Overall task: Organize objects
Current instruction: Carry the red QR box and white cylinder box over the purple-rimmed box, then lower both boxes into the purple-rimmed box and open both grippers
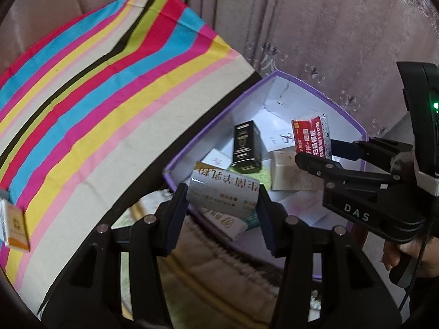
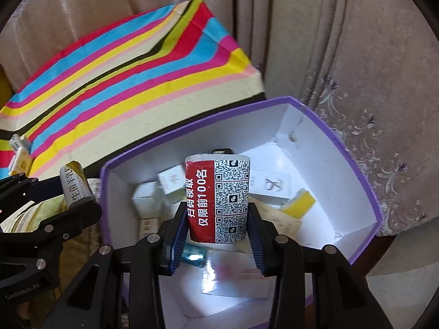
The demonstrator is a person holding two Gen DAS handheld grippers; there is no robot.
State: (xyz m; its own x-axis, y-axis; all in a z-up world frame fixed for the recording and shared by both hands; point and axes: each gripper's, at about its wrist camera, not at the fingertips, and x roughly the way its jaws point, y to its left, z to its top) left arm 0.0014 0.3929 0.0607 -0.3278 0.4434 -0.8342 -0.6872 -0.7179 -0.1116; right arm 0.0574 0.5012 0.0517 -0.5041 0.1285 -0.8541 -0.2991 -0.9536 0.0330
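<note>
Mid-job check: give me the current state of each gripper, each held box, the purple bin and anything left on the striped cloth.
left gripper: shut on white box.
white box: held, over the bin's near edge.
right gripper: shut on red QR box.
red QR box: held upright above the bin.
purple bin: open, partly filled with small boxes.
orange-and-white box: lying on the striped cloth, outside the bin.

Purple box (image 2: pixel 356 161) open-topped; small cartons (image 2: pixel 170 181) crowd its floor from 9 to 12 o'clock; bare floor remains toward 6 o'clock; striped bench (image 2: pixel 109 82) borders at 10 o'clock.
</note>
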